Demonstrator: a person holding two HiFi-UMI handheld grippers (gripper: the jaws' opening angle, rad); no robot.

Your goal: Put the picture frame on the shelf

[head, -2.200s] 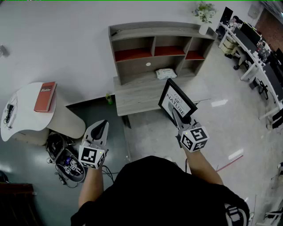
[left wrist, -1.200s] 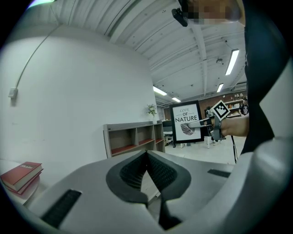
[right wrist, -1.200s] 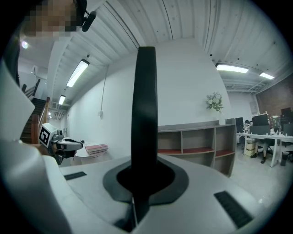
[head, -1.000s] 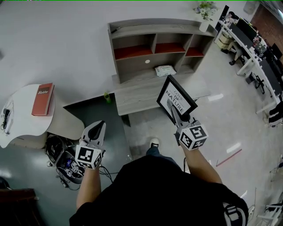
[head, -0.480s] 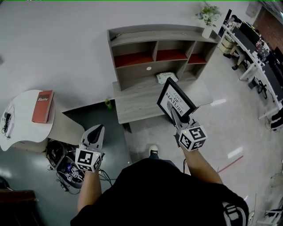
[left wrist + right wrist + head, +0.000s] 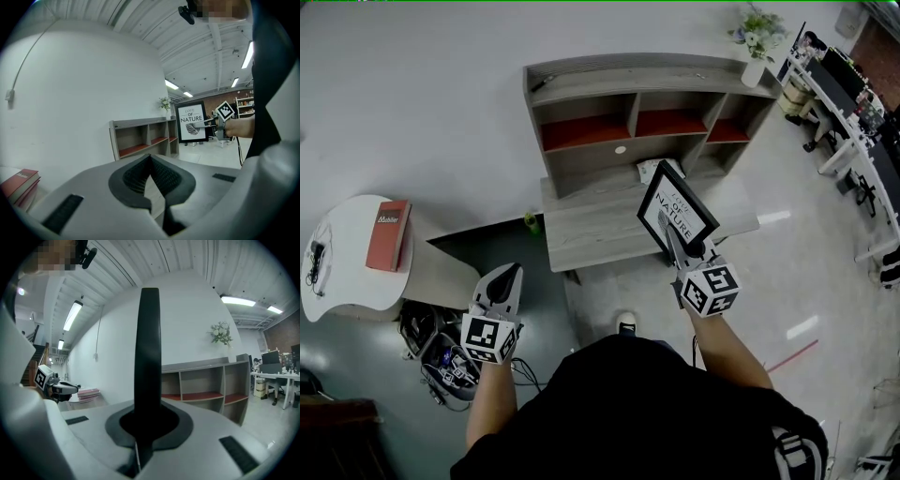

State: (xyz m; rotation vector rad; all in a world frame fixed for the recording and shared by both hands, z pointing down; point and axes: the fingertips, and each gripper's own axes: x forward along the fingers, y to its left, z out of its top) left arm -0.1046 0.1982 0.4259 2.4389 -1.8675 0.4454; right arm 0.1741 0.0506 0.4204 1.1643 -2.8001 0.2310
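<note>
Picture frame (image 6: 677, 217) is hanging tilted over the desk (image 6: 600, 230), clamped in the closed jaws of the right gripper (image 6: 667, 231), short of the shelf (image 6: 647, 89); the left gripper (image 6: 508, 274) is idling, jaws together, empty. Carrying step, seemingly; next needs reaching forward to stand it there

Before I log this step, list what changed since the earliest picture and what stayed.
The person stepped nearer the shelf, carrying the picture frame forward; in the head view it now covers part of the white packet. Unchanged: right gripper shut on the frame, left gripper shut and empty.
</note>
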